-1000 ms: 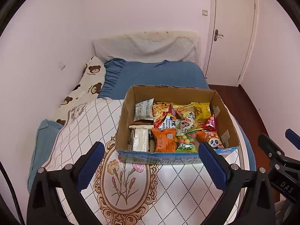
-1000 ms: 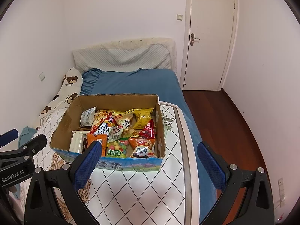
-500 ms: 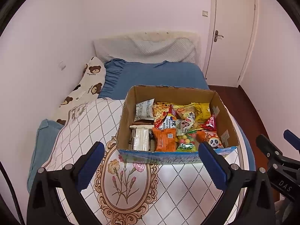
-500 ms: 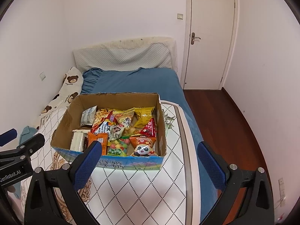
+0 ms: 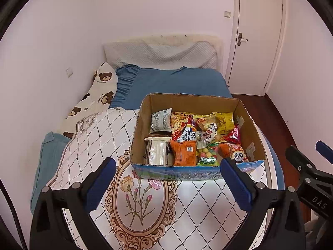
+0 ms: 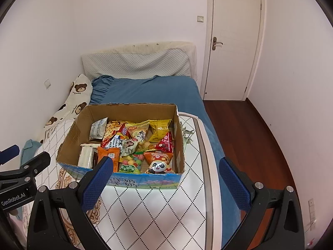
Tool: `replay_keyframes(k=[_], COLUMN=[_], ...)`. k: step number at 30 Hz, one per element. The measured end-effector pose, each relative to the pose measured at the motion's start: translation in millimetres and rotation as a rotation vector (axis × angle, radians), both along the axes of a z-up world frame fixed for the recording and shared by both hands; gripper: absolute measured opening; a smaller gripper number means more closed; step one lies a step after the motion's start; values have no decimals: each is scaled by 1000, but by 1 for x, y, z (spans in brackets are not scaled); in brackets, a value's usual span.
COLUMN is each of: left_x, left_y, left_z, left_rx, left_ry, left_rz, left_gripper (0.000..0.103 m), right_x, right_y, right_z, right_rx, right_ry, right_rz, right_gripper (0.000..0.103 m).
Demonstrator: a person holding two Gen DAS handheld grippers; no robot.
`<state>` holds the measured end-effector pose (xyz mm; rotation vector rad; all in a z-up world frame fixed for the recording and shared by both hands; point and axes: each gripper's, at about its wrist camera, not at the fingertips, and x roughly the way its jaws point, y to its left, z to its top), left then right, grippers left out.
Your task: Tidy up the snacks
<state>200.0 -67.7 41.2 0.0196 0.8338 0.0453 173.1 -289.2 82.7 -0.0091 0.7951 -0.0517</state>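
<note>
We hold the left hand-held gripper (image 5: 166, 179) and right hand-held gripper (image 6: 165, 178) apart (gripping nothing) just before the open brown cardboard box (image 5: 143, 125) of colourful snack packets (image 5: 183, 153).

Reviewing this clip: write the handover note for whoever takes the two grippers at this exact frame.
Left gripper: open, empty, short of the box.
Right gripper: open, empty, short of the box's near right corner.
Cardboard box sits on the patterned tabletop in front of the bed, full of mixed snack packets: orange packet, panda packet, white pack.
Done: nothing visibly sorted.
Left: all the organizing.
</note>
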Motion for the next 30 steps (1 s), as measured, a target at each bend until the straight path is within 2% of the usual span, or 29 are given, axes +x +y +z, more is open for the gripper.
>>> replay_keyframes(k=[30], left_x=[1], left_y=[7], left_z=[-9], left_rx=[8], left_ry=[20], left_rz=[8], left_gripper=[103], right_x=[3], right_y=[2], right_z=[-2], right_rx=[-8], right_ry=[6], right_rz=[15], right_gripper=[103])
